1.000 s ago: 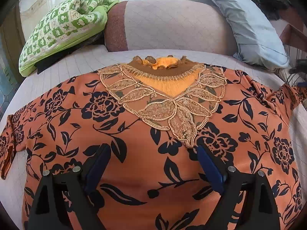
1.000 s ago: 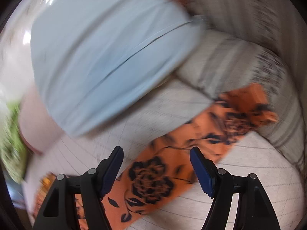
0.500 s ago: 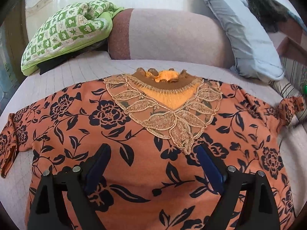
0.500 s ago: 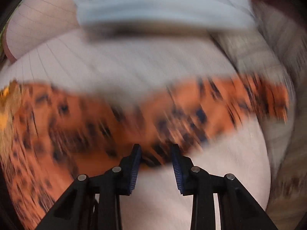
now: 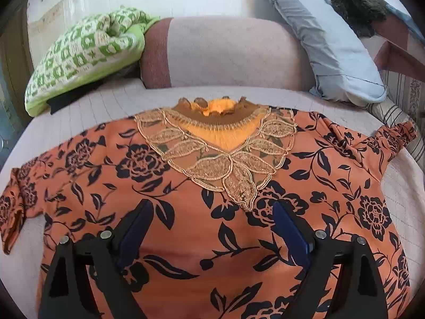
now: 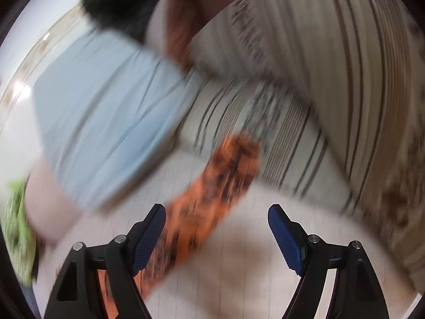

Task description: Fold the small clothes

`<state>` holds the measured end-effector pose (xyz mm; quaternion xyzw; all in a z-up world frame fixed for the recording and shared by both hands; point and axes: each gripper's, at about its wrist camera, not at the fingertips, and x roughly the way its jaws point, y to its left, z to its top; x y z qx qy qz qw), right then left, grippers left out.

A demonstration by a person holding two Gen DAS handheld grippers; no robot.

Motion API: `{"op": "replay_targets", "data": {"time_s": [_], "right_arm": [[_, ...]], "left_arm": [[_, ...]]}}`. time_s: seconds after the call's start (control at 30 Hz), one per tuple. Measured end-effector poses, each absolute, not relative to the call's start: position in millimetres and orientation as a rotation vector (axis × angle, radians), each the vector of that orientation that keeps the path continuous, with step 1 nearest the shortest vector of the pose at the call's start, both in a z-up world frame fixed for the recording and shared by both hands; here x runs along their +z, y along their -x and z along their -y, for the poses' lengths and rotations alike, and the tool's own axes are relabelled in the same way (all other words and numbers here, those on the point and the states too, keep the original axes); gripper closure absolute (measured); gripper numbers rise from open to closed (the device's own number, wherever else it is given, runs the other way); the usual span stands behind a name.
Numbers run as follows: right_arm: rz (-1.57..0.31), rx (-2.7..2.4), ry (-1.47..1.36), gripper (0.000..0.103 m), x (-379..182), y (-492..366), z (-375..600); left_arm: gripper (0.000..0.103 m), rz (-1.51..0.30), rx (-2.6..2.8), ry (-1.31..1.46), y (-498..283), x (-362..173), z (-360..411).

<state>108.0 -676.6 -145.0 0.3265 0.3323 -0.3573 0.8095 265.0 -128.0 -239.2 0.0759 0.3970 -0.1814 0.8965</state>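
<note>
Folding hasn't really started yet imo; the orange floral top (image 5: pixel 186 239) is lying face up and spread flat on the bed (image 5: pixel 106 101), neckline pointing at the pillows, both sleeves sticking out to the sides, no fold anywhere that I can see; so basically everything's left, sleeves in, then body over.

Left claw (image 5: pixel 209 228) is hovering over the chest area w/ jaws released wide, nothing pinched betw them; right claw (image 6: pixel 216 228) is over by the right sleeve (image 6: pixel 212 194), its jaws are opening rn and the sleeve is lying just past the left finger, not gripped afaict; that view is super blurry tho.

Counts: 1 garment, 2 sleeves, 2 claws; behind it 1 green checked pillow (image 5: pixel 85 55), 1 pinkish bolster (image 5: pixel 225 53), 1 light blue pillow (image 5: pixel 332 53), plus 1 striped cushion (image 6: pixel 332 79) off to the right; some dark fuzzy thing (image 5: pixel 356 2) in the far corner, can't tell what it is.
</note>
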Motion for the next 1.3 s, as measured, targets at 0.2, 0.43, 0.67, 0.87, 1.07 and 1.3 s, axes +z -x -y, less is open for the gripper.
{"op": "replay_targets", "data": {"time_s": [0.2,0.43,0.67,0.87,1.07,1.3], "right_arm": [[-0.787,-0.834,-0.556,0.021,-152.5,-177.8,724.7],[-1.077,-0.922,-0.310,0.098,-201.8,-225.2,725.1],[-0.746,-0.963,-0.415,0.098,-120.4,-121.3,719.8],[-0.721,-0.912,-0.579,0.088,-138.6,-7.5,700.0],[-0.870,-0.938,-0.658,0.085,-188.3,61.3,672.6],[-0.760,-0.863,-0.803,0.026,-191.2,49.5,670.2]], "left_arm": [[0.012,-0.850,-0.367,-0.168,-272.3,-251.3,131.6],[0.012,-0.865,-0.371,-0.181,-273.1,-255.8,133.8],[0.012,-0.838,-0.393,-0.159,-264.9,-242.6,131.9],[0.012,-0.814,-0.410,-0.143,-257.5,-230.1,127.6],[0.012,-0.822,-0.419,-0.126,-255.8,-228.0,127.4],[0.012,-0.811,-0.430,-0.138,-252.1,-226.2,127.9]]}}
